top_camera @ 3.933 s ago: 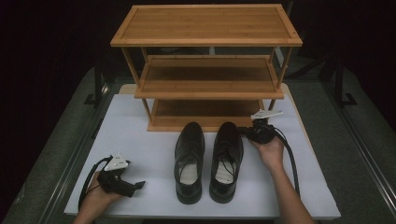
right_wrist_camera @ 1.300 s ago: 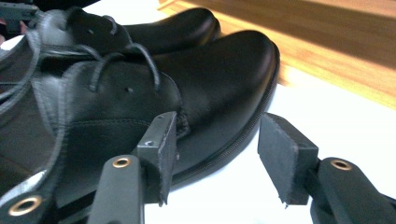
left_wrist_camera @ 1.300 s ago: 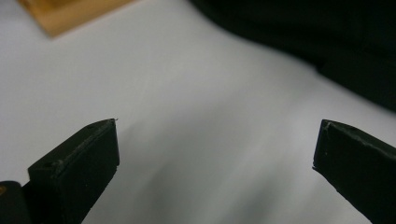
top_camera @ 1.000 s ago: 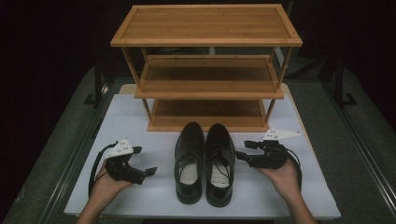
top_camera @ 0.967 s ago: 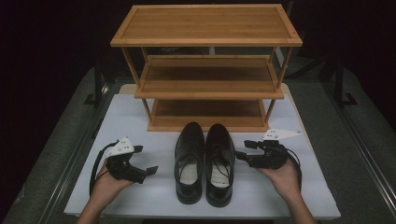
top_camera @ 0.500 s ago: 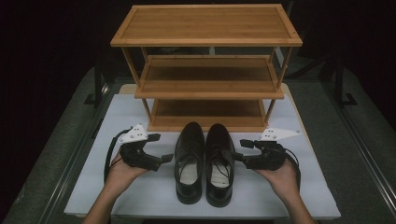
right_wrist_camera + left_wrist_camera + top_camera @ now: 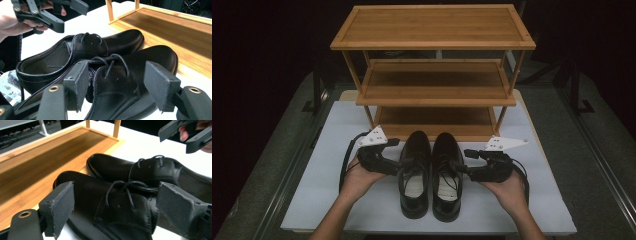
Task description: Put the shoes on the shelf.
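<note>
Right now I see both grippers closing in on the pair of black shoes from the sides. Left shoe and right shoe sit side by side, touching, on the white table mat, toes pointing at the bottom shelf of the wooden rack and just in front of it. Left gripper is at the left shoe's outer side by the laces, jaws spread wide; in its own view the laced vamp sits between the two pads, not clamped. Right gripper mirrors it at the right shoe's outer side, jaws also wide, with the laces between its pads. Can't tell if either pad touches leather. Both hands cradle the grippers from below.
</note>
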### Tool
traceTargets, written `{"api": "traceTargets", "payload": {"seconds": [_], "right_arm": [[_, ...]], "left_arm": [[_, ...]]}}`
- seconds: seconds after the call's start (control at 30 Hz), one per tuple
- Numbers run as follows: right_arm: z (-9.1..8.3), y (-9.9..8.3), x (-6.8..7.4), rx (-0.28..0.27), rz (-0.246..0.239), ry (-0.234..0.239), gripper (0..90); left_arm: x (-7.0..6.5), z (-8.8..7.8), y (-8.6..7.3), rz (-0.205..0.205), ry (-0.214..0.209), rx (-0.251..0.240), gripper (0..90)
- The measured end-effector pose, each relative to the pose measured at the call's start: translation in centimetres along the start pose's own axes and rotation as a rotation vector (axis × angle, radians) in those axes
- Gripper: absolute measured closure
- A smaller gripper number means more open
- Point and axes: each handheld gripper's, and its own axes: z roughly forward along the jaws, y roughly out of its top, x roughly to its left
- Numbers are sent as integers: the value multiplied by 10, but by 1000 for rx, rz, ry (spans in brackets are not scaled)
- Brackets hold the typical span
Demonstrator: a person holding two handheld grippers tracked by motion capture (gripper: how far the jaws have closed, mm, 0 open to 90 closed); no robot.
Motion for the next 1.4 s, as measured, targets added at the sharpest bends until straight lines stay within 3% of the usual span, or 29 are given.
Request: {"api": "traceTargets", "payload": {"seconds": [0.3,0.5,0.67,0.8,0.97,1.07,1.27,1.4], "right_arm": [[10,0,2,20,-5,6,359],[21,-3,3,53,-13,-5,359],[25,-8,-1,71,-5,-10,382],[26,-10,-3,68,12,24,424],[32,-14,2,121,-25,5,428],[31,-16,0,113,-8,12,441],[28,-15,0,107,-22,11,487],[28,-15,2,106,-27,16,548]], "left_arm": [[-4,7,-6,30,31,62,173],[-7,12,-9,49,14,93,217],[-6,12,-10,37,-24,90,274],[-7,11,-11,40,-70,88,418],[-9,11,-11,50,-60,97,424],[-8,12,-13,40,-65,94,424],[-6,8,-14,45,-54,100,424],[-8,8,-13,66,-74,101,527]]}}
